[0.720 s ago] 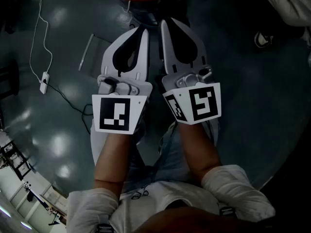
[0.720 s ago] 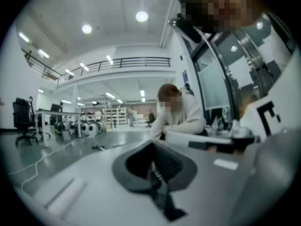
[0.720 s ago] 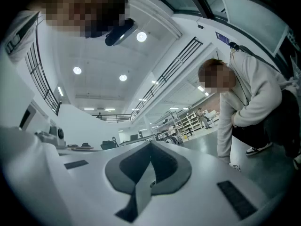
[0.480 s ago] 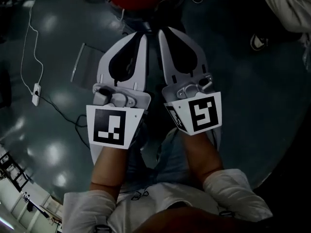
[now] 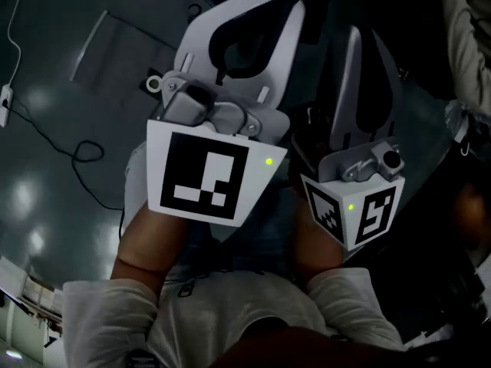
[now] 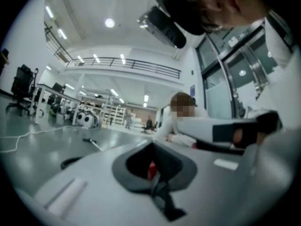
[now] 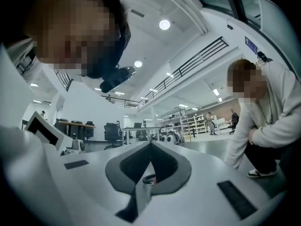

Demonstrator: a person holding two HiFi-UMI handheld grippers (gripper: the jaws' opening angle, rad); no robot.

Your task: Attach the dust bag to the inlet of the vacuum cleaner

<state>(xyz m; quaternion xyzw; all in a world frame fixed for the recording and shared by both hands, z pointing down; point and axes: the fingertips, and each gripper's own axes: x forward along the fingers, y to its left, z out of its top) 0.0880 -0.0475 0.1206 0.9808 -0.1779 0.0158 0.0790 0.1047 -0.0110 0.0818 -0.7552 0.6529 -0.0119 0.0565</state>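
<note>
Both grippers are held out level in front of me, side by side, with nothing in them. In the head view my left gripper (image 5: 294, 0) has its white jaws shut, with its marker cube close under the camera. My right gripper (image 5: 355, 35) beside it is shut too. In the left gripper view the left gripper (image 6: 151, 143) has its jaws meeting at the tip, and a small red patch (image 6: 151, 169) shows through the jaw opening. In the right gripper view the right gripper (image 7: 151, 143) is likewise closed. A flat grey rectangular sheet (image 5: 115, 48) lies on the floor to the upper left. I cannot tell whether it is the dust bag.
A white power strip (image 5: 5, 95) and a dark cable (image 5: 83, 153) lie on the glossy floor at left. A person in white crouches ahead (image 6: 181, 124), and another bends over at right (image 7: 265, 119). Desks and chairs (image 7: 113, 132) stand far back.
Both grippers now sit closer under the head camera and look larger. The view has swung, and the red machine has slid off the top edge. Jaws stayed shut.
</note>
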